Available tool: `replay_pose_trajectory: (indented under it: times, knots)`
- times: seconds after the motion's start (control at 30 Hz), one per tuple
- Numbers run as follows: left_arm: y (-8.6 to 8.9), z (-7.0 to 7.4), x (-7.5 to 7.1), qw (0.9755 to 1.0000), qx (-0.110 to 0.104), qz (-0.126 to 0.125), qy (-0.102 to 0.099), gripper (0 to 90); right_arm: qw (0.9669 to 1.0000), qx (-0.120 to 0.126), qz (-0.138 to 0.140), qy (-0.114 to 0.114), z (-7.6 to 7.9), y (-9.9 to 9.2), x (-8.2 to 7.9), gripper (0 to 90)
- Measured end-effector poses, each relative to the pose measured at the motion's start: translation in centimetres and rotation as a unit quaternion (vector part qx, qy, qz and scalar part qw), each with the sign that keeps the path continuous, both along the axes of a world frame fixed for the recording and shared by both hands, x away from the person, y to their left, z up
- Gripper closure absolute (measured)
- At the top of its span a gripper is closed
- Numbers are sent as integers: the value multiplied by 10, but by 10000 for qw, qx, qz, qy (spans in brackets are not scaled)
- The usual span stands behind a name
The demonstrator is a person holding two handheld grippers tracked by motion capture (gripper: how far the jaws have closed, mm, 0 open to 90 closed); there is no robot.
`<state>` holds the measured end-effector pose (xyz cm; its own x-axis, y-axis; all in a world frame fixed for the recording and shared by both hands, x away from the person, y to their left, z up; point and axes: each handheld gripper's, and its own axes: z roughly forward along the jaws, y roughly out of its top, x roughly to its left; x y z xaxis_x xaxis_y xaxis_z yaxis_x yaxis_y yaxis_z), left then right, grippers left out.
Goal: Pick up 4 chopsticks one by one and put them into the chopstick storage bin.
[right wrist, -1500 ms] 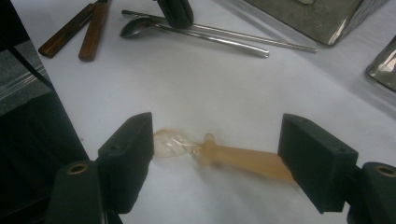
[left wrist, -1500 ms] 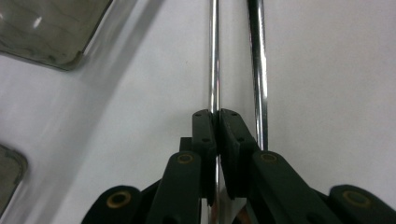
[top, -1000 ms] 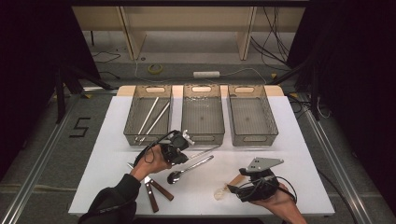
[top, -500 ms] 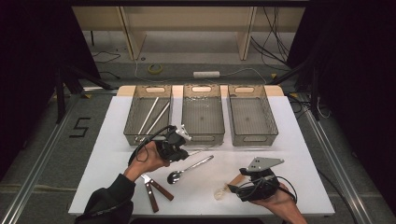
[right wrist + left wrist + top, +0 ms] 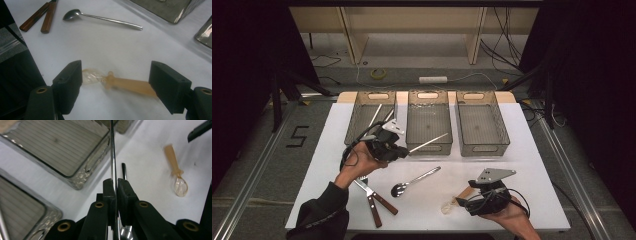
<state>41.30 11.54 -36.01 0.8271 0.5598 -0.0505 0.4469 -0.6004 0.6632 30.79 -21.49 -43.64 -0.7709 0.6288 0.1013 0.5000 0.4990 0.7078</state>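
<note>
While the white table carries three grey bins along its far side, your left gripper has its jaws clamped on a thin metal rod, lifted before the middle bin. Your right gripper stands wide open around the orange-handled spoon lying on the table.

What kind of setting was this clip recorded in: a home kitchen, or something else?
Most likely a lab or recording studio, not a kitchen. The white table stands between black curtains, loose cables and a power strip lie on the floor behind it, and a number five is marked on the floor.
</note>
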Motion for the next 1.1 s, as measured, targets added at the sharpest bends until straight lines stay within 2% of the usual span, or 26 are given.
replay_pose_trajectory:
  times: [0.1,0.17,0.27,0.33,0.47,0.67,1.03,1.1]
  knots:
    - [14,8,7,9993,-191,276,-142,850,10000,2,-10,7,0,0,0,279]
    - [24,13,13,9973,-354,567,-315,850,10000,9,-1,2,0,0,0,279]
    - [39,18,24,9953,-351,822,-373,849,10000,10,-2,12,0,0,1,279]
    - [48,19,32,9930,-369,1037,-420,849,10000,-2,2,6,0,0,0,279]
    - [65,19,43,9894,-393,1347,-382,849,10000,4,6,10,0,0,0,278]
    - [82,13,55,9853,-306,1638,-363,849,10000,-6,7,19,-1,1,1,279]
    - [94,3,73,9797,-249,1963,-320,849,10000,-5,1,23,-1,0,1,279]
    - [97,1,76,9779,-262,2046,-339,849,10000,-3,-1,27,-1,0,1,279]
